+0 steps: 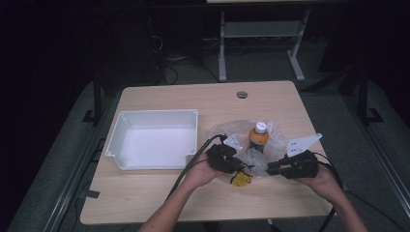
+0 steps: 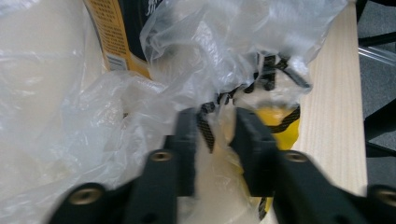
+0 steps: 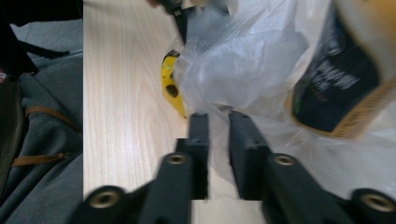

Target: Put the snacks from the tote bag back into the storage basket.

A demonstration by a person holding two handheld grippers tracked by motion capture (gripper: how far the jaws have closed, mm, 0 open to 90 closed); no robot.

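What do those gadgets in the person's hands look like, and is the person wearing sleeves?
Both the left gripper and right gripper are chunky black tools with two flat black jaws on brass-coloured pivots. Each carries a pale grey three-cornered plate on top and trails a black cable. The forearms are bare, with no sleeves showing.

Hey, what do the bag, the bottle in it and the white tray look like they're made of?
Bag: thin clear plastic film, glossy; it crinkles and shows things through it.
Bottle: probably plastic, white cap, orange and dark printed label.
Tray: white, smooth, matte; looks like moulded plastic or foam, cannot tell which.
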